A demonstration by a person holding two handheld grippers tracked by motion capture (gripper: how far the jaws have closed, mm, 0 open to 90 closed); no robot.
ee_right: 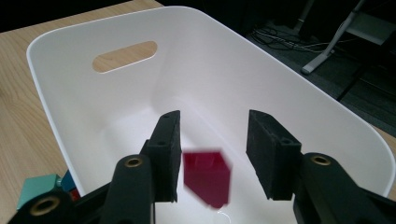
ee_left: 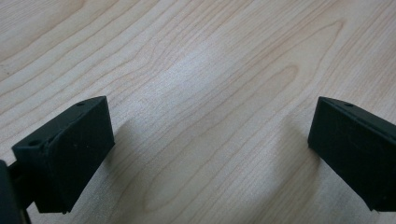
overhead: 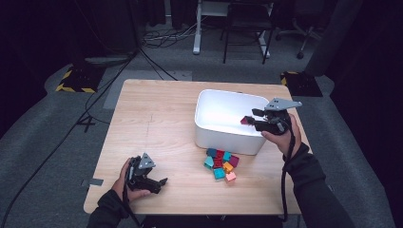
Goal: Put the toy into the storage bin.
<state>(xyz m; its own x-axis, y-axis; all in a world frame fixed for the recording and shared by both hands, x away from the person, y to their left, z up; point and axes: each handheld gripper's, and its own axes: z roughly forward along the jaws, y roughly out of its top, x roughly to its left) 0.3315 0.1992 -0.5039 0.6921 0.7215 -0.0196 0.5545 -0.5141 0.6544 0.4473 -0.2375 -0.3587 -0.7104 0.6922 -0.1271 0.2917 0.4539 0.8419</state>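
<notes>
Hanging over the white bin [ee_right: 70, 98], the right gripper [ee_right: 214, 154] is standing with its jaws partly apart, and a magenta block [ee_right: 208, 179] is sitting blurred between them with a gap showing on either side, so by my reading it is dropping free rather than being held. In the high view the same block [overhead: 246, 120] is showing just inside the bin's [overhead: 223, 140] right wall, at the tips of the right gripper [overhead: 256, 118].

Landing badly is the first risk: the block is falling close to the near wall, so it could be striking the rim or bouncing on the hard floor of the bin and hopping out. Catching on a pad is another, since the left jaw is lying close to it; a block clinging there would be getting carried back out when the hand withdraws.

The pile of blocks [overhead: 221, 165] is lying on the table [overhead: 157, 128] just in front of the bin, touching one another, so the next pick could be nudging neighbours and scattering them toward the edge. The cable trailing from the right hand could also be sweeping through that pile.

The left gripper [ee_left: 210, 140] is resting wide open and empty over bare wood, and in the high view it [overhead: 159, 183] is lying well apart from the blocks.
</notes>
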